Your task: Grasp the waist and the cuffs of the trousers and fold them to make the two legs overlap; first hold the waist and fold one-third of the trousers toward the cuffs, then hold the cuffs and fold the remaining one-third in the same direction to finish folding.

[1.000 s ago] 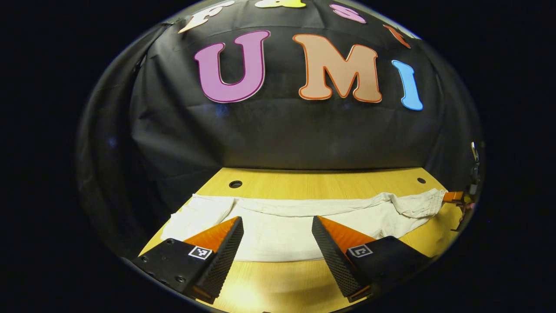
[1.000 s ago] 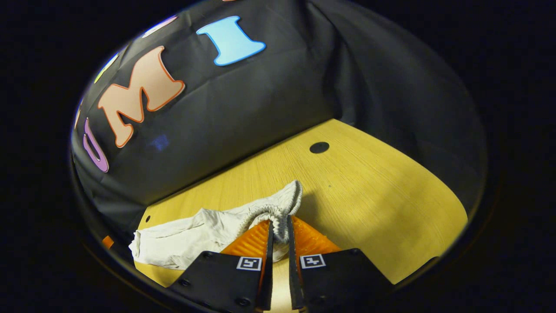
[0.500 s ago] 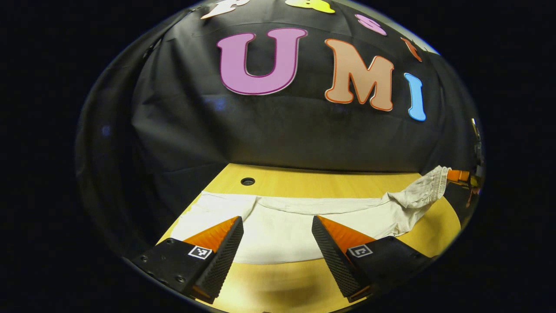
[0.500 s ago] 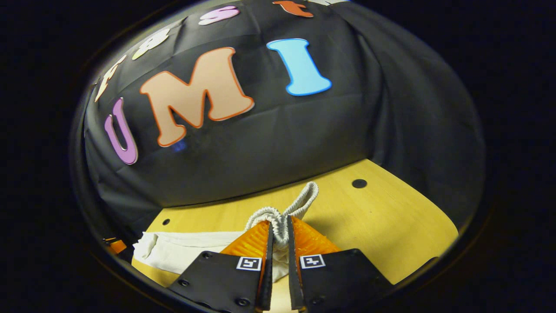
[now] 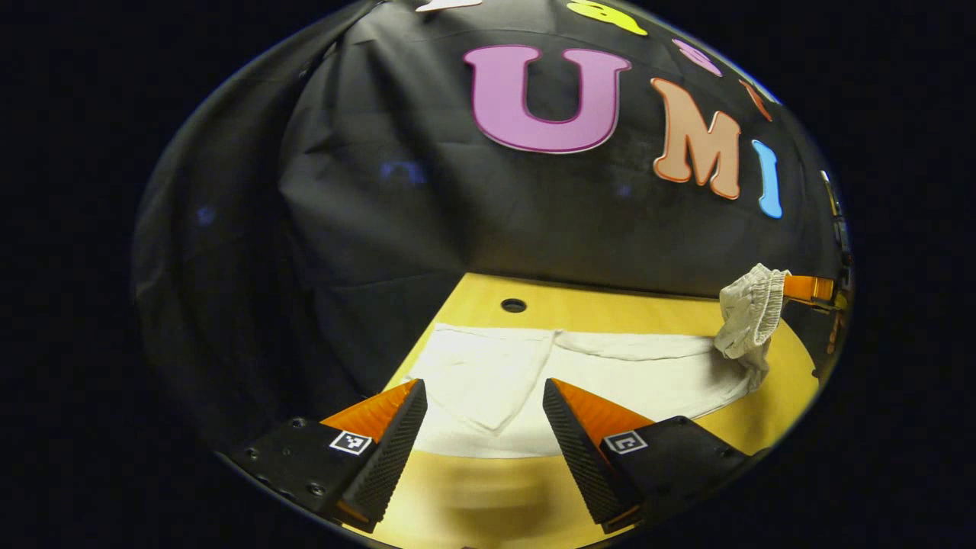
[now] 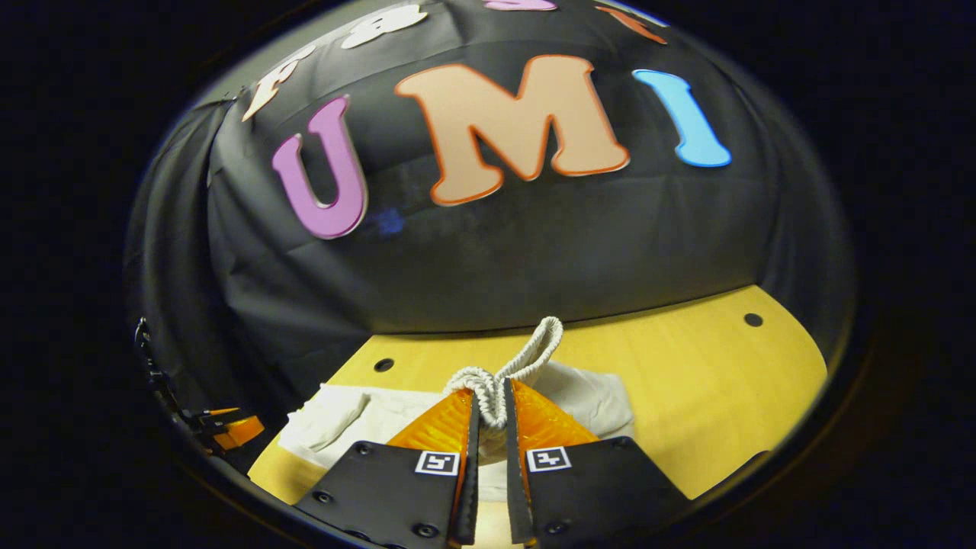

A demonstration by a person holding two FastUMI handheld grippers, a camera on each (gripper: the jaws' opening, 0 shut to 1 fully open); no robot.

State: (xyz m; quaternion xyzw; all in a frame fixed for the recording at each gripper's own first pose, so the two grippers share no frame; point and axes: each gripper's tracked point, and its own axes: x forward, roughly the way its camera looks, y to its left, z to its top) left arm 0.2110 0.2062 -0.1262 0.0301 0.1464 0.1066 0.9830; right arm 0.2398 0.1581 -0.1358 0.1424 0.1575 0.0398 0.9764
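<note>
Pinching waistband (image 6: 499, 381), right gripper (image 6: 488, 408)

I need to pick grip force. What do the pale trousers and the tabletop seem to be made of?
The off-white trousers look like soft, matte woven cloth, perhaps cotton: they crease and drape, and their ribbed gathered waistband suggests elastic. The yellow table looks like smooth wood or wood-look laminate, showing fine straight grain lines.

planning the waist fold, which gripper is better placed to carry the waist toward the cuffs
Right. The right gripper is shut on the waistband, lifted off the table. The left gripper hangs open above the trousers, holding nothing.
</note>
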